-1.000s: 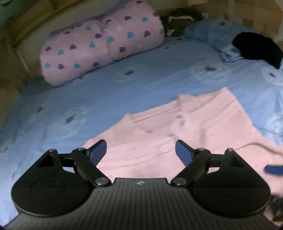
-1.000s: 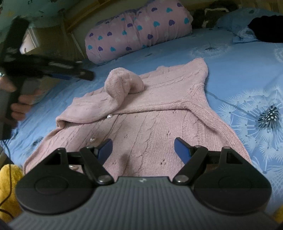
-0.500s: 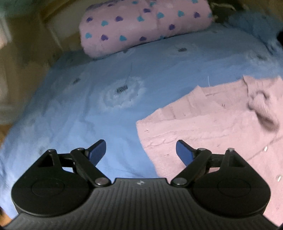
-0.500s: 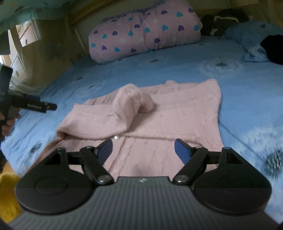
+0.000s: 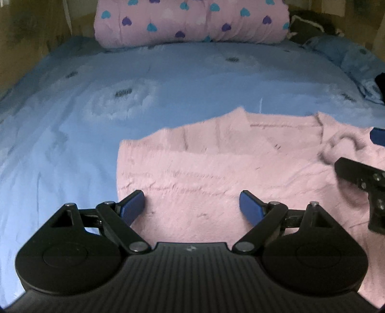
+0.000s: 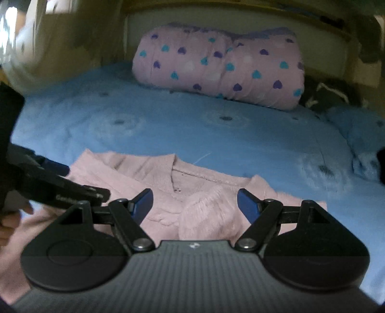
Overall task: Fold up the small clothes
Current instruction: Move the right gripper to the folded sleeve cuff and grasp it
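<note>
A small pink knit cardigan [image 5: 216,166] lies flat on the blue bedsheet [image 5: 120,96], with a fluffy rolled sleeve cuff on top of it [image 6: 207,211]. My left gripper [image 5: 192,204] is open and empty, low over the cardigan's left part. My right gripper [image 6: 195,202] is open and empty, just above the cuff and near the collar [image 6: 173,166]. The right gripper's body shows at the right edge of the left wrist view [image 5: 361,178]. The left gripper shows at the left edge of the right wrist view [image 6: 55,187].
A rolled pink quilt with hearts [image 5: 192,21] lies at the head of the bed, also in the right wrist view [image 6: 216,69]. A blue pillow [image 5: 349,55] and a dark item [image 6: 332,94] sit at the far right. Wooden furniture stands to the left [image 5: 28,29].
Both grippers have swung to face the head of the bed and come down closer over the cardigan. The right gripper now hovers at the cuff. Both stay open.
</note>
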Demonstrator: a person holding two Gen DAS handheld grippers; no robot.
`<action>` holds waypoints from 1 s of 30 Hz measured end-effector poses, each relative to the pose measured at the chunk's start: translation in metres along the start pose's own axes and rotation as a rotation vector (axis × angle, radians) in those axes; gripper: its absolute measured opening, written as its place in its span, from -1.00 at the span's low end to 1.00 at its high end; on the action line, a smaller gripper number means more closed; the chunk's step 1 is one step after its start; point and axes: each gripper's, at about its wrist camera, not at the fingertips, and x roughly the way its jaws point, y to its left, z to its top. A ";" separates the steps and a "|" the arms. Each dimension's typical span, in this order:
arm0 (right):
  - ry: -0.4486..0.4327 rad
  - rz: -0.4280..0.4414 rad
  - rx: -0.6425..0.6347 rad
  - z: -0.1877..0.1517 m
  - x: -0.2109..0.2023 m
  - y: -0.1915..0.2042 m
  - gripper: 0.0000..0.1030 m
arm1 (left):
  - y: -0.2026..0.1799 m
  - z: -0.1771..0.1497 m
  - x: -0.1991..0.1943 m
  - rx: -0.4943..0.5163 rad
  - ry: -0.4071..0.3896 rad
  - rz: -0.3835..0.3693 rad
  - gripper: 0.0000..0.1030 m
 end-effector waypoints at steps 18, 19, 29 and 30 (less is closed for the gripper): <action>0.130 -0.116 0.275 -0.064 -0.033 -0.103 -0.28 | 0.010 -0.007 0.001 -0.021 -0.002 -0.033 0.73; 0.103 -0.112 0.287 -0.062 -0.039 -0.104 -0.28 | 0.010 -0.007 0.001 -0.021 -0.002 -0.033 0.73; 0.145 -0.055 0.299 -0.046 -0.003 -0.084 -0.19 | 0.010 -0.010 0.001 -0.016 -0.004 -0.036 0.73; 0.154 -0.047 0.314 -0.047 0.000 -0.083 -0.21 | 0.010 -0.010 0.001 -0.016 -0.004 -0.037 0.74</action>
